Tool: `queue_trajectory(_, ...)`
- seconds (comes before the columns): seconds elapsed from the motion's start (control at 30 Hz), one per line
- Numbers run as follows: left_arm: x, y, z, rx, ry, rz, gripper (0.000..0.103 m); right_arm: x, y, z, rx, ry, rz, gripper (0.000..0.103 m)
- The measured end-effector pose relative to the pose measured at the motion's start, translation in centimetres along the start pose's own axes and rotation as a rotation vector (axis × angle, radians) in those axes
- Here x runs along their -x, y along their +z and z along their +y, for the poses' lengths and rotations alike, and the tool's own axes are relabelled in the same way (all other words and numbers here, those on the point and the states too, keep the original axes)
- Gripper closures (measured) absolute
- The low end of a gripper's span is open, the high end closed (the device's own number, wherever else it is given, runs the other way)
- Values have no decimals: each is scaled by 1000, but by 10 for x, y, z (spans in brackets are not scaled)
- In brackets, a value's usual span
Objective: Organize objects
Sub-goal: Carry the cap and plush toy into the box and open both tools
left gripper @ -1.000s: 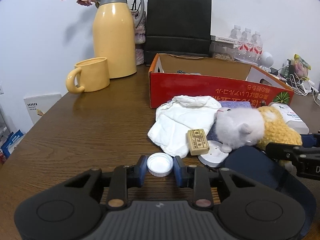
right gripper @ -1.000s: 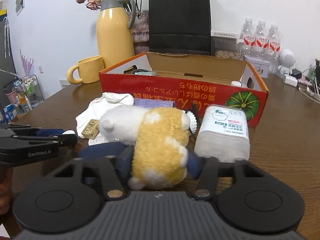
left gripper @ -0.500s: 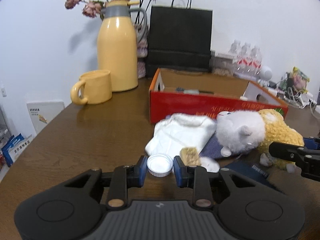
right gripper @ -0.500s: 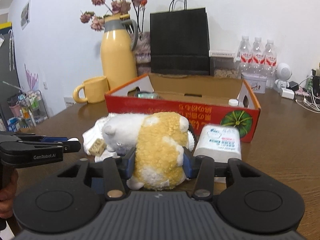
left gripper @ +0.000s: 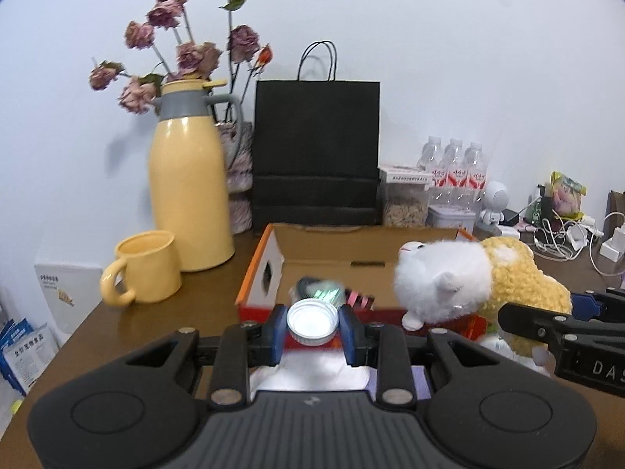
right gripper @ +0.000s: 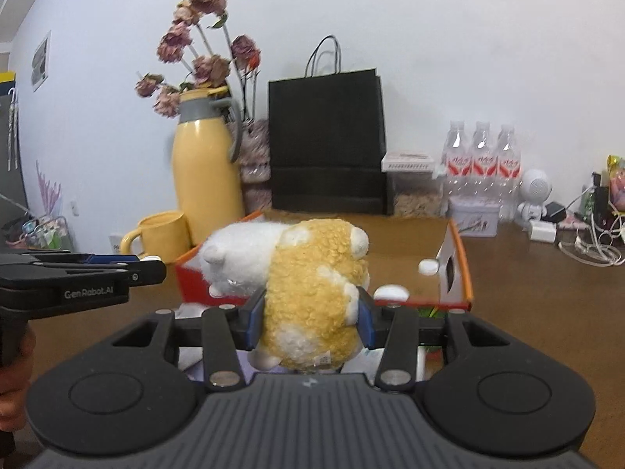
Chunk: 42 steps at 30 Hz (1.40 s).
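My left gripper point(left gripper: 312, 328) is shut on a white bottle cap point(left gripper: 312, 322), held in the air in front of the red cardboard box point(left gripper: 258, 273). The right gripper point(right gripper: 310, 318) is shut on a yellow and white plush toy point(right gripper: 308, 293), lifted off the table and hanging before the same box point(right gripper: 455, 269). In the left wrist view the plush toy point(left gripper: 468, 281) and the right gripper point(left gripper: 558, 324) appear at the right. The left gripper point(right gripper: 129, 267) shows at the left edge of the right wrist view. Inside the box lie a shiny wrapped item point(left gripper: 320, 291) and small white lids point(right gripper: 429, 265).
A yellow thermos jug point(left gripper: 189, 183) with dried flowers behind it and a yellow mug point(left gripper: 142, 267) stand left of the box. A black paper bag point(left gripper: 316, 156), water bottles point(left gripper: 453, 172) and cables point(left gripper: 562, 238) line the back. White cloth point(left gripper: 312, 371) lies below the left gripper.
Both grippers have risen from the table with their objects, the cap and the plush toy, and tilted up. The box now sits lower in both views, its inside visible.
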State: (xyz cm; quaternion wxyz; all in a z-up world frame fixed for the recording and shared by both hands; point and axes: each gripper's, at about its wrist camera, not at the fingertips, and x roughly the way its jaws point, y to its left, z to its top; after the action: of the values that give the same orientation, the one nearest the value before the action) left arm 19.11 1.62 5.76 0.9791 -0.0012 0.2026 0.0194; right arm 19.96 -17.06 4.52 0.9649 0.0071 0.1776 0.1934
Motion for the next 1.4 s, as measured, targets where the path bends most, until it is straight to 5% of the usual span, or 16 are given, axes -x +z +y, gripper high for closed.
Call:
queue_trajectory(0.73,-115,66,-29,21,12,-15,76,-113,42,-60,-6,-77,54,57)
queue_trajectory(1.23,-172,63,-27,-7,21,68,75,-162,39,-85,-3,-75,157,54)
queue_trajectory(1.3,-174,63,-27,-6,28,84,64,-162,39,-84,-3,-67,171,47)
queue_trajectory(1.37,-178,62,-27,-1,40,106,4,-160,40,-84,-4,-71,173,6)
queue_trajectory(1.4,-179,61,-26,4,46,106,0,-159,40,-83,2,-74,169,0)
